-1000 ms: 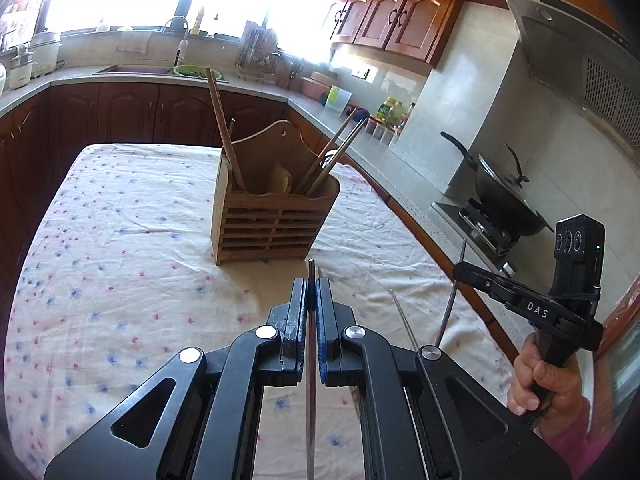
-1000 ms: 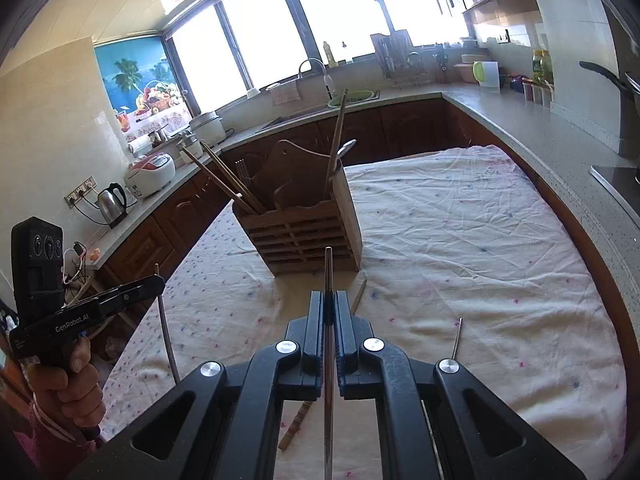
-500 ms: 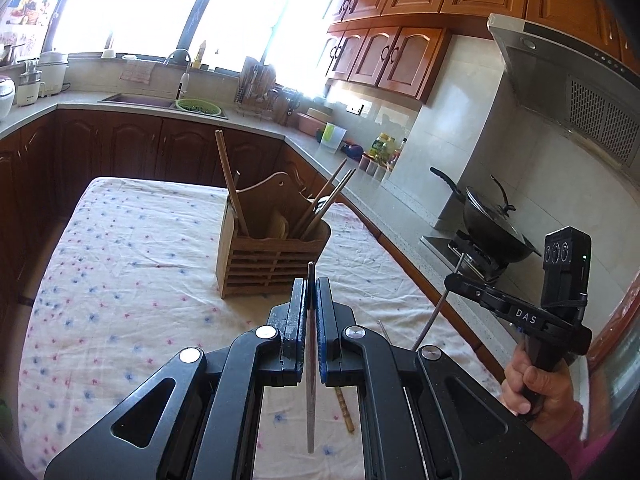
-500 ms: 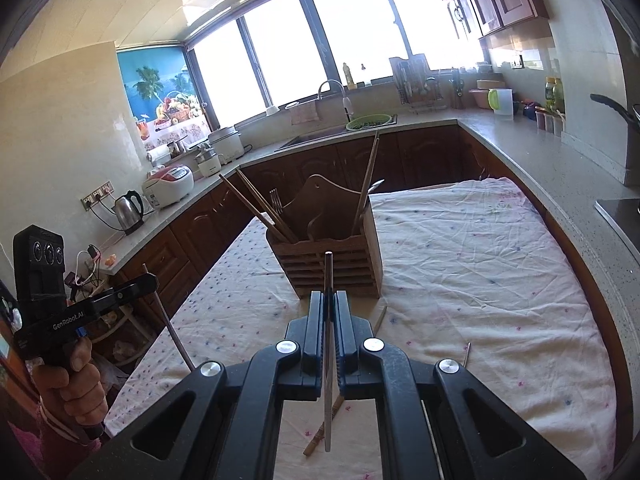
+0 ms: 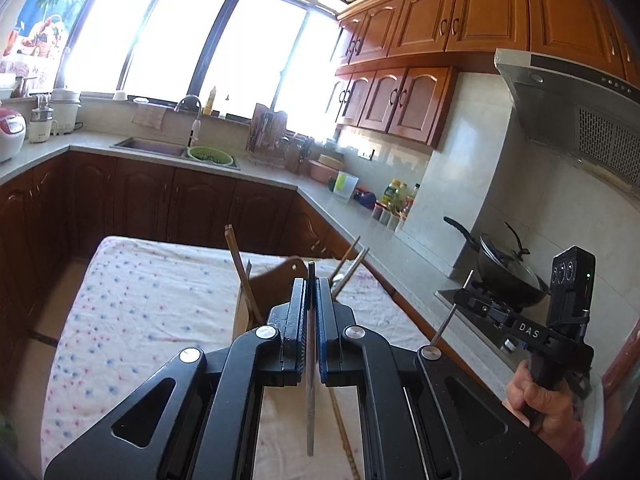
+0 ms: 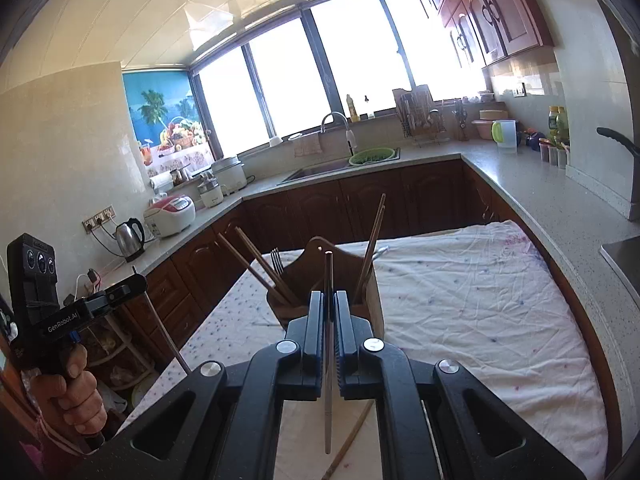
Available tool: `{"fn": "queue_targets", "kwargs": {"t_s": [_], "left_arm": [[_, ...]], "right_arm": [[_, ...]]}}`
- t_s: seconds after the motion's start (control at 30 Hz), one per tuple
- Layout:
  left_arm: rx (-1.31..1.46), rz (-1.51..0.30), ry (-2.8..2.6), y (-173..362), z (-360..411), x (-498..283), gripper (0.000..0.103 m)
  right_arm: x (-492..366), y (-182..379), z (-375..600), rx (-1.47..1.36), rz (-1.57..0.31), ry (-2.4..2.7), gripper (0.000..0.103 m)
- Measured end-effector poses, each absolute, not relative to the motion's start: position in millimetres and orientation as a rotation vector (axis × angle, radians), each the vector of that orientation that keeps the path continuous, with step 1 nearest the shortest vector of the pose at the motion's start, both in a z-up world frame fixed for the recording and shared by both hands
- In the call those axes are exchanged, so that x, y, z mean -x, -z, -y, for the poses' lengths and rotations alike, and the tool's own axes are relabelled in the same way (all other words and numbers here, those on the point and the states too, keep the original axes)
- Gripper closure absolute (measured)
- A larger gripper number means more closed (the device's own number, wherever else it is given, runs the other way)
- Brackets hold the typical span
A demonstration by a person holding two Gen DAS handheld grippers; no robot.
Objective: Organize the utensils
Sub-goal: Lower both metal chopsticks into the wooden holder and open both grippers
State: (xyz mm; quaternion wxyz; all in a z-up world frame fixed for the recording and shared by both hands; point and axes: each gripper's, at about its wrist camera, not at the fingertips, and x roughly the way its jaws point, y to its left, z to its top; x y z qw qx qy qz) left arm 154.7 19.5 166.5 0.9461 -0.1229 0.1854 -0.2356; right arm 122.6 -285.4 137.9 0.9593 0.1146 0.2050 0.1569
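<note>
A metal chopstick (image 5: 310, 380) is being clenched upright in the left tool (image 5: 311, 292), another (image 6: 328, 344) in the right tool (image 6: 329, 304), above the wooden holder (image 6: 320, 280) on the bench (image 6: 480, 300), probably for dropping in.

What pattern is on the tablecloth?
White tablecloth with small scattered pink and blue specks; clearest in the right wrist view.

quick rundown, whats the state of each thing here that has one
left tool: shut on a metal chopstick
right tool: shut on a metal chopstick
wooden utensil holder: upright on the table, holding chopsticks and a fork
bamboo chopstick: lying loose on the tablecloth
</note>
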Motion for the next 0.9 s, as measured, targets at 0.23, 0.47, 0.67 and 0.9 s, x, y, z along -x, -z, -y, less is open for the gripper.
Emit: {"fn": "queue_targets", "kwargs": {"t_s": [0.23,0.47,0.67,0.9], "left_arm": [[0.225,-0.252,0.424,-207.6,-10.3,-187.0,0.099],[0.234,-0.189,0.332,-218.4,-1.7,-235.5,0.099],[0.315,-0.234,0.281,-186.7,-5.3,-282.2,0.099],[0.298,-0.271,0.279,-142.9,5.2,-282.9,0.099]], "right_arm": [[-164.4,-175.5,286.6,-0.244,-0.313,-0.305,0.098],[-218.9,-189.6,283.3,-0.262,-0.274,-0.282,0.098],[-249.3,-168.8,277.3,-0.276,-0.279,-0.243,0.098],[-255.0,-127.9,273.3,-0.272,-0.304,-0.206,0.098]]}}
